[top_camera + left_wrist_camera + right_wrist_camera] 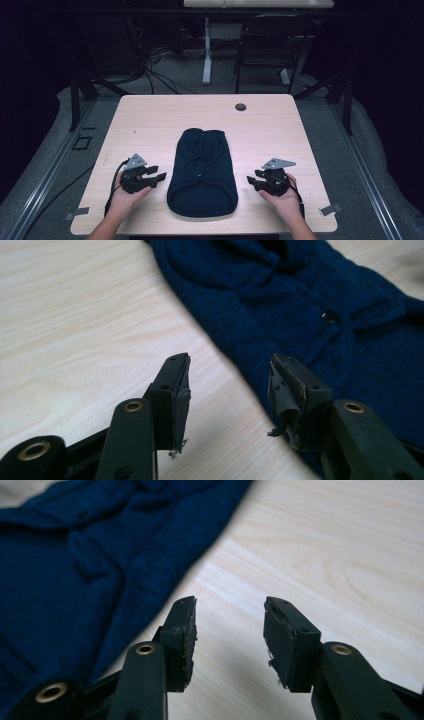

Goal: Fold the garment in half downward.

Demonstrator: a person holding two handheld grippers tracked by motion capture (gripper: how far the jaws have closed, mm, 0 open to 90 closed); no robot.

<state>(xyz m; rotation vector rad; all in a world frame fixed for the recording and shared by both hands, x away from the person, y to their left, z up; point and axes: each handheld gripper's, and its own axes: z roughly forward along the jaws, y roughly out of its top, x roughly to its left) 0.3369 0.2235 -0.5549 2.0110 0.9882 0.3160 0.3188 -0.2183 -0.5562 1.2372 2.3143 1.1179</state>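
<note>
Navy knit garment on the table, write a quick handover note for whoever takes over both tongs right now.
Left tongs: open, holding nothing, resting on the table just left of the navy knit garment; in the left gripper view one jaw tip sits at the garment's edge.
Right tongs: open, holding nothing, on bare wood to the garment's right, a small gap from its edge.
Garment: lies flat and spread out in the table's middle, collar toward the far side, hem toward the person, snap buttons down the front.
Done: garment laid out; no fold visible.
Left: probably grasp both side edges and start handling it.
</note>
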